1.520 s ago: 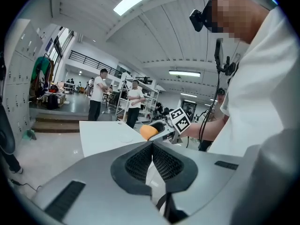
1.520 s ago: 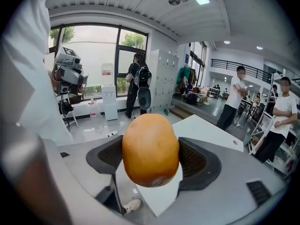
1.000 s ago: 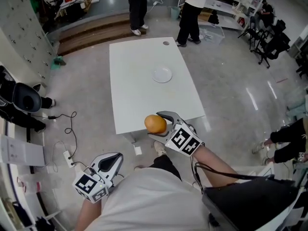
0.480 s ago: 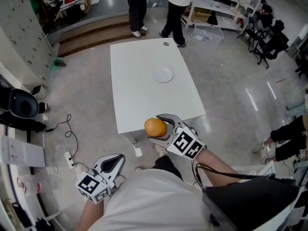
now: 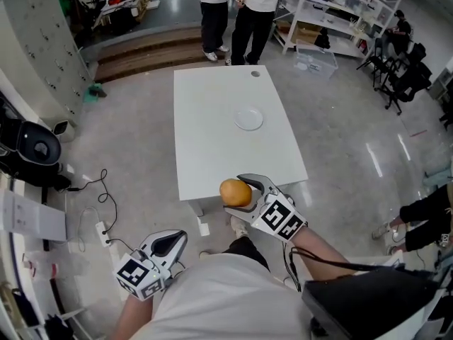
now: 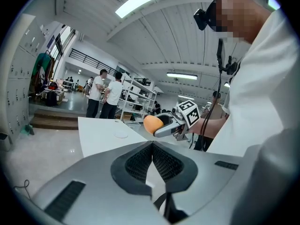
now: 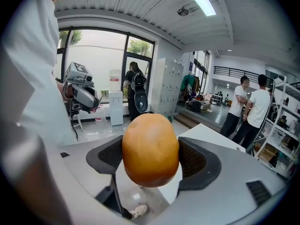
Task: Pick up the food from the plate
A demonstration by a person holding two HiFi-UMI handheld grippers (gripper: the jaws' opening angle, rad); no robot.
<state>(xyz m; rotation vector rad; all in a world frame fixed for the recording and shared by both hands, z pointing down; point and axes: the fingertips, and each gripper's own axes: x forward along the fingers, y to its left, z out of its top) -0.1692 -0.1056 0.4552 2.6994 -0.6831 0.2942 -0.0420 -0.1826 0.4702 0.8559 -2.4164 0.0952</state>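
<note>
An orange, bun-like piece of food point(image 5: 235, 192) sits between the jaws of my right gripper point(image 5: 238, 193), held in the air near the front edge of the white table point(image 5: 212, 154). In the right gripper view the food point(image 7: 151, 149) fills the gap between both pads. The white plate point(image 5: 249, 119) lies bare toward the table's far right. My left gripper point(image 5: 170, 242) hangs low at the person's left side, away from the table, jaws shut with nothing in them point(image 6: 152, 157). From the left gripper view the food point(image 6: 153, 123) shows in the other gripper.
Two people point(image 5: 241, 13) stand just beyond the table's far end. Shelving point(image 5: 333, 13) and office chairs point(image 5: 396, 69) are at the back right. Cables and a power strip point(image 5: 99, 218) lie on the floor at the left. A seated person's legs point(image 5: 425, 214) show at the right.
The view has shifted slightly, so the table sits further right in frame. The two standing people have come together at the table's far end. Both grippers keep their hold and place.
</note>
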